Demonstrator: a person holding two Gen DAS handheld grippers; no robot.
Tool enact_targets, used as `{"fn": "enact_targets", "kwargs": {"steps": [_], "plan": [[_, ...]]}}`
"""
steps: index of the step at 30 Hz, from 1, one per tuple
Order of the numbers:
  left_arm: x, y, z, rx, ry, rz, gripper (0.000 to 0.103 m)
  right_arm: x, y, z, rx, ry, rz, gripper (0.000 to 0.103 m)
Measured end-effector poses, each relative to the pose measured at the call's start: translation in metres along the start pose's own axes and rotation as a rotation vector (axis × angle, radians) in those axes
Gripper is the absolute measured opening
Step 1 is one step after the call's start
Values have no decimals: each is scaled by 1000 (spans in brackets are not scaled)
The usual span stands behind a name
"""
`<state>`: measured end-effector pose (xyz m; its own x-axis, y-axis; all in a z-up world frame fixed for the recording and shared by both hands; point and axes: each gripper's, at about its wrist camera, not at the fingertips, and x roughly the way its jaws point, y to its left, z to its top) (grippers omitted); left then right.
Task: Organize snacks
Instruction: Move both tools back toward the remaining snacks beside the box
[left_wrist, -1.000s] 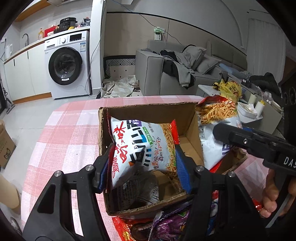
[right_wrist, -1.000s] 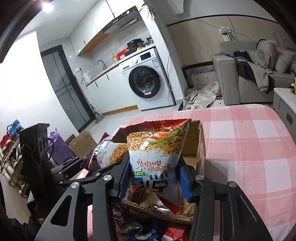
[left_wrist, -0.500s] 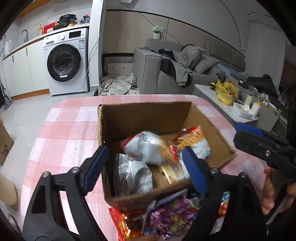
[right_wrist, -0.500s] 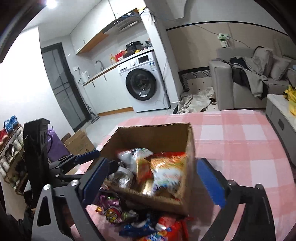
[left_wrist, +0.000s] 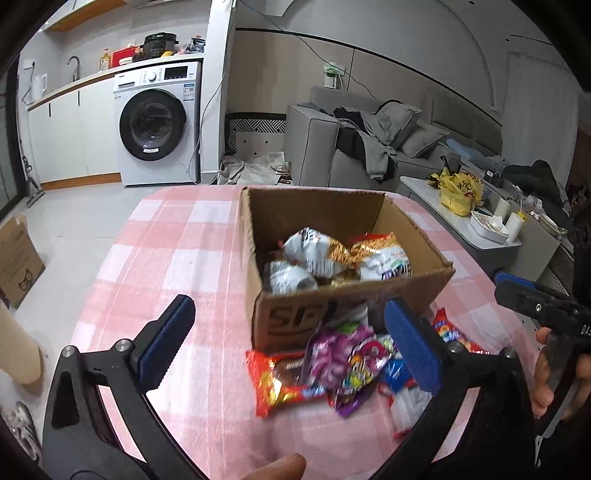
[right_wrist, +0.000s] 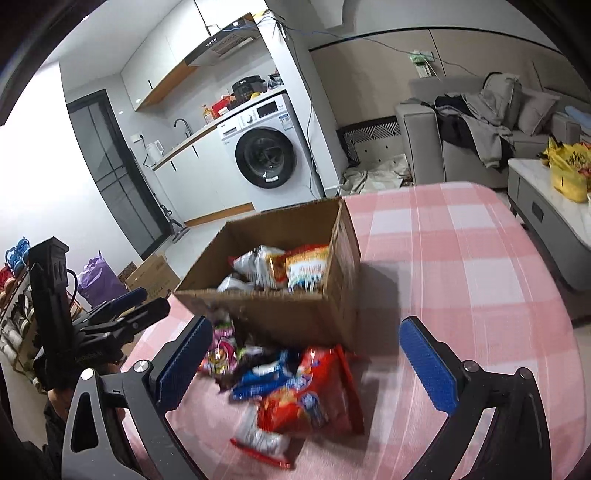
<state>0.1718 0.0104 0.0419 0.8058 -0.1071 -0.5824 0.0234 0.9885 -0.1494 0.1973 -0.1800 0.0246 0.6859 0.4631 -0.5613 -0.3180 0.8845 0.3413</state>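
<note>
Both the left claw (left_wrist: 284, 345), jaws opening, and the right claw (right_wrist: 301, 363) stood spread and empty over the loose snack packets (right_wrist: 295, 391) heaped against the cardboard box (left_wrist: 295, 321), mid-worktop (right_wrist: 461, 258), ready to pick more.

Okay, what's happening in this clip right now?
A person holding a gripper in each hand is sorting snacks into a cardboard box on a pink checked table. Several noodle-snack bags already lie inside the box. A pile of loose snack packets is still on the table in front of it. The left gripper has its fingers opening with nothing between them, and the right gripper is open and empty. Both hover over the loose pile.
</note>
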Motion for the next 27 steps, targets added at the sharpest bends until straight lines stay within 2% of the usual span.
{"fn": "enact_targets", "kwargs": {"steps": [4,8,13,16,27], "plan": [[-12,5,-16,16,-1,7,102,-5,3,-11,-3,14,-17,103],[-16,7,-32,5,2,-18,102,-6,8,-21,-10,49,-39,103],[-3,5,-42,23,46,-8,102,-3,8,-37,-3,84,-34,103],[3,6,-47,6,70,-34,102,3,8,-46,-1,114,-47,103],[27,12,-53,-14,126,-20,102,40,2,-56,-8,188,-49,103]]}}
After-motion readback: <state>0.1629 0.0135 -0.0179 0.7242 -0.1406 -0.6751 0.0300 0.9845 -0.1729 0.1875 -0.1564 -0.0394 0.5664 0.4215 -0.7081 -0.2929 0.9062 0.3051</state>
